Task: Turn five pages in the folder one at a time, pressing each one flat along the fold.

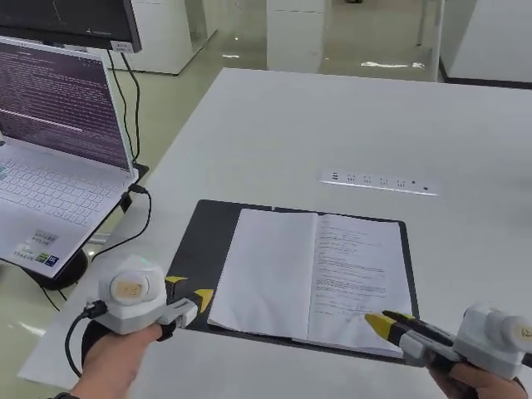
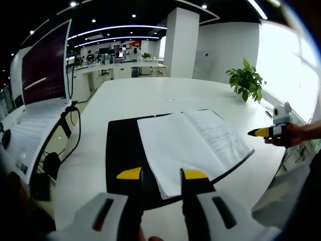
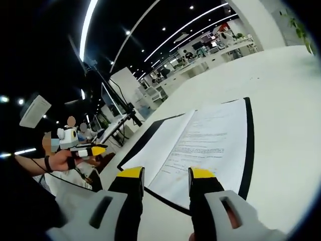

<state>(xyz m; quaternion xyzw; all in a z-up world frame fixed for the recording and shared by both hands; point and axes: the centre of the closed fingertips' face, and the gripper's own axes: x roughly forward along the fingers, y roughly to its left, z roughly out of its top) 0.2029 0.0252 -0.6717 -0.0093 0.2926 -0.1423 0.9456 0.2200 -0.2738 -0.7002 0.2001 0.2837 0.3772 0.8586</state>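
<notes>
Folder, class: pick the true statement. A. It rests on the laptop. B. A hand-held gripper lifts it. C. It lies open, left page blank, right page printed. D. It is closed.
C: the folder lies open flat on the table, its left page blank and its right page carrying lines of print.

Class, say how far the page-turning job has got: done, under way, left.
Done: the folder lies open, flat. Under way: the right gripper, open, is at the lower corner of the printed page; the left gripper, open, sits by the folder's left edge. Left: gripping, turning, pressing; pages turned cannot be counted.
</notes>
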